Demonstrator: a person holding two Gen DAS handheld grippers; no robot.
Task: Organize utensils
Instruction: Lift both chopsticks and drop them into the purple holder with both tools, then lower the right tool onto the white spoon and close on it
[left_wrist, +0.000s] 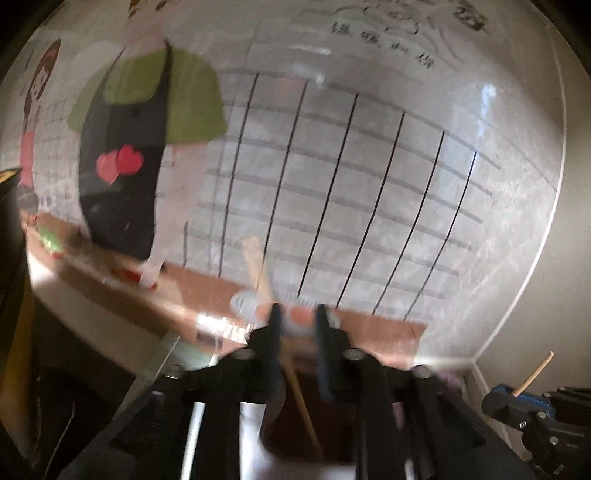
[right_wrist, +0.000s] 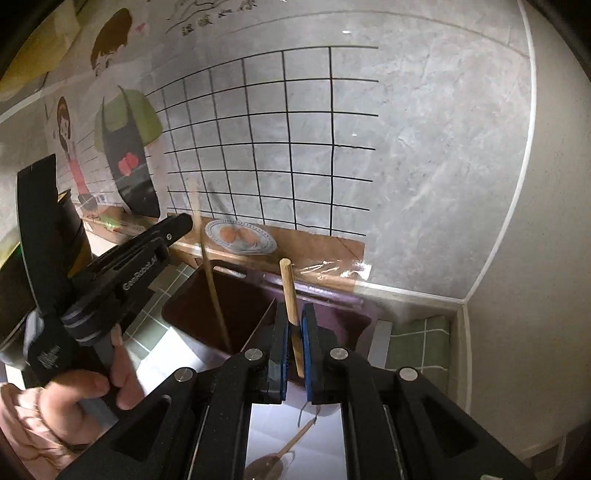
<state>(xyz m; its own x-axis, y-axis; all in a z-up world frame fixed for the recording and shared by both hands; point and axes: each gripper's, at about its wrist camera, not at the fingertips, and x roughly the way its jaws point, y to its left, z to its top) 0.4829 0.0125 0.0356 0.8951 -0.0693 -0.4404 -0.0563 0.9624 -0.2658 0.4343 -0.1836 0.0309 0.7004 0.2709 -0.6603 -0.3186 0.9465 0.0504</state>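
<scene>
The right gripper (right_wrist: 294, 332) has its blue-padded jaws pinched on a round wooden stick handle (right_wrist: 289, 295). The handle stands almost upright above a dark purple plastic box (right_wrist: 332, 295) that has a thin wall down its middle. A thin wooden chopstick (right_wrist: 214, 291) leans inside the left part of the box.

The left gripper (left_wrist: 297, 325) is blurry. Its black jaws sit a little apart with the chopstick (left_wrist: 301, 398) running between them; I cannot tell if they touch it. A bare hand (right_wrist: 88, 387) holds that gripper's grip.

Behind is a smooth grey marble wall (right_wrist: 424, 147) with a shiny cartoon kitchen sticker (right_wrist: 125, 122). A wooden spoon (right_wrist: 280, 454) lies on white paper below.
</scene>
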